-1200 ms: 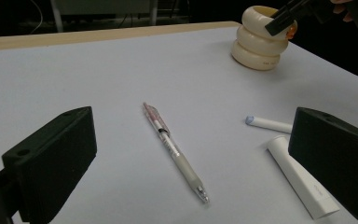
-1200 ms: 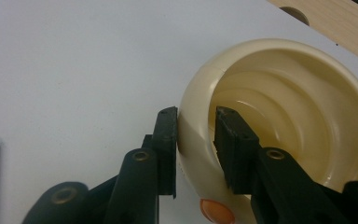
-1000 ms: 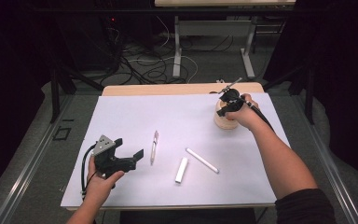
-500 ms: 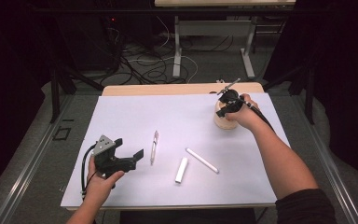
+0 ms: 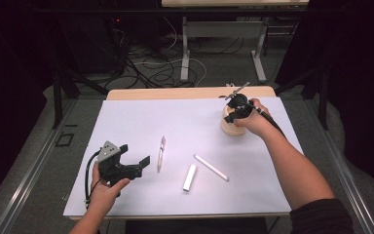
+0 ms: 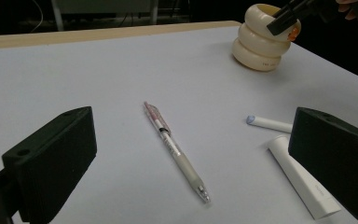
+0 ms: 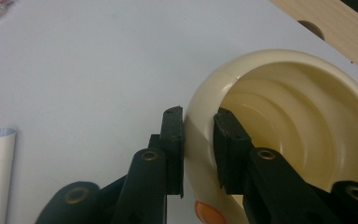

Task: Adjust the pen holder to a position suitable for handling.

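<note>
Resting low at the near left of the counter [image 5: 126, 122], the left tool [image 5: 137, 165] is held in the person's left hand [image 5: 104, 187] with its jaws spread wide and nothing between them. Just beyond those jaws lies a clear pen [image 6: 175, 150] on the white sheet, its tip toward the tool in the left gripper view. To the pen's right sit a short white cap-like stick [image 5: 190, 177] and a thin white stick [image 5: 211, 167], both flat and apart from each other. Farther back on the right stands the cream ribbed holder [image 5: 231, 126], upright near the sheet's far edge. The right tool [image 7: 198, 144] is clenched on that holder's rim: one jaw presses the outer wall, the other the inner wall, as the right gripper view shows. An orange spot sits by the rim just below the jaws. The right hand [image 5: 253, 122] reaches over the holder from the right.
</note>
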